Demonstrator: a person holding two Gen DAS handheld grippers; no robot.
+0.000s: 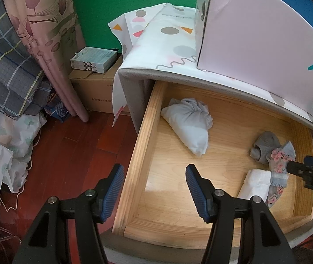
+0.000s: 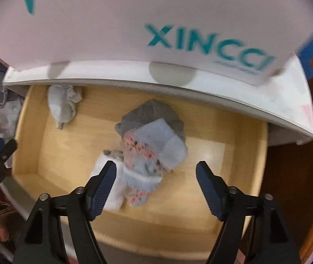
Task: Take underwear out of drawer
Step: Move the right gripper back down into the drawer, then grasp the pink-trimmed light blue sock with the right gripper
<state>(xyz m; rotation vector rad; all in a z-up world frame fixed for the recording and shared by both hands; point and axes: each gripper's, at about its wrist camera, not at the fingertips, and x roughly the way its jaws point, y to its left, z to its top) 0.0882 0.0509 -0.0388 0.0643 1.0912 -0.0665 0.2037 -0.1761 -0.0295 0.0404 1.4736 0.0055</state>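
The pale wooden drawer [image 1: 147, 132] stands pulled out from under a cabinet draped in a white cloth with grey dots [image 1: 174, 44], on which a large white cardboard box with teal lettering [image 1: 255, 33] sits.

Inside the drawer, a bundled white cotton garment [image 1: 189, 125], probably the underwear, lies alone toward the back left corner. A second cluster lies well apart from it on the right side: a grey knitted sock [image 2: 154, 112] at the back, a light blue sock with pink flowers [image 2: 154, 151] draped over it, and a small folded white cloth [image 2: 110, 189] touching that sock's near end.

The right gripper [image 2: 156, 171] hangs over this cluster pointing down, its fingers [image 2: 103, 182] apart with nothing clamped between them. The left gripper [image 1: 155, 173] hovers above the drawer's left wall, its fingers [image 1: 114, 187] likewise apart and empty.

To do this step well, I would first settle which piece is the underwear, since the right gripper seems aimed at socks. Then lower the fingers to straddle only that garment's bunched top, close on a thick fold and not a loose edge, and lift straight up so neighbouring pieces are not dragged along and the cabinet's overhanging edge is cleared.
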